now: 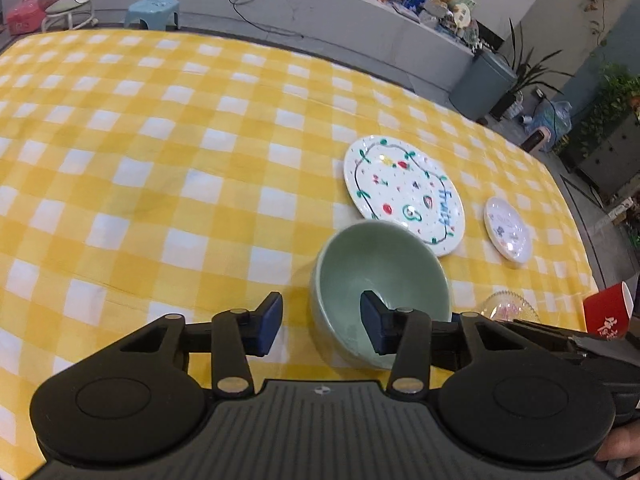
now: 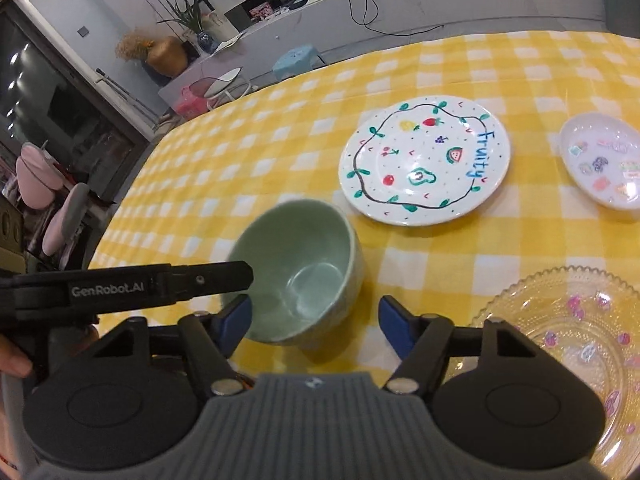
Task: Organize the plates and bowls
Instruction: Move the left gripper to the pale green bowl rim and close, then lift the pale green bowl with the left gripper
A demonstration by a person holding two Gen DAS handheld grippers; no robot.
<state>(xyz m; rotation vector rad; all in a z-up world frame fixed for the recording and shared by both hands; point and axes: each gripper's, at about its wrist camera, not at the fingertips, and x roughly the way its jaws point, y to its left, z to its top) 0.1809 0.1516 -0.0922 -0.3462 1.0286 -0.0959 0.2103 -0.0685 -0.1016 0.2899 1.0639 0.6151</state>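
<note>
Left gripper (image 1: pixel 320 324) spread, straddling the green bowl's (image 1: pixel 376 256) near rim; right gripper (image 2: pixel 314 324) spread beside it

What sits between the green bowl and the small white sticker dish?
The large "Fruity" plate lies between the green bowl and the small sticker dish, clearest in the right wrist view.

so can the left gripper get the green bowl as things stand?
Probably yes. The left gripper is open and straddles the green bowl's near wall, one finger inside, one outside. Nothing blocks it; the pads aren't pressing yet.
</note>
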